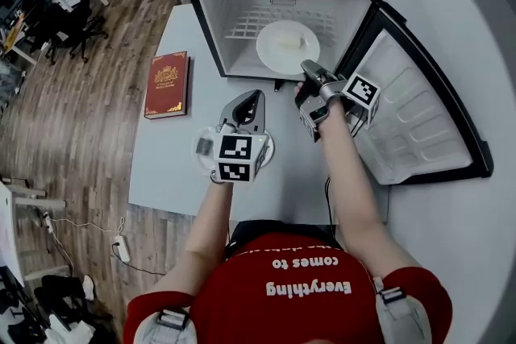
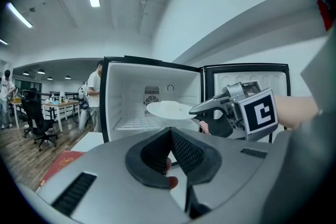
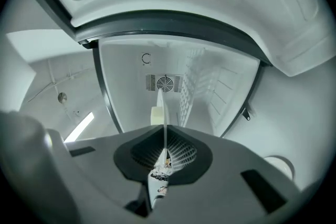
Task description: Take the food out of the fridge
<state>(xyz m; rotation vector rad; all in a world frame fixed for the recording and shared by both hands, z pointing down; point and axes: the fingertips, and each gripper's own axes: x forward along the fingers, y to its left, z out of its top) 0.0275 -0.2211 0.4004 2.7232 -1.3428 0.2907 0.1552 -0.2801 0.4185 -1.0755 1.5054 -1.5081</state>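
Food plate rim between right gripper jaws

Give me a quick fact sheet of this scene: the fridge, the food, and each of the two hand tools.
Fridge: small black fridge on a white table, door swung open to the right
Food: pale block on a white plate inside the fridge
Right gripper: jaws clamped on the plate's near rim
Left gripper: jaws together, outside the fridge, above the table
Also there: red book on the table, left of the fridge
Stage: plate not yet out
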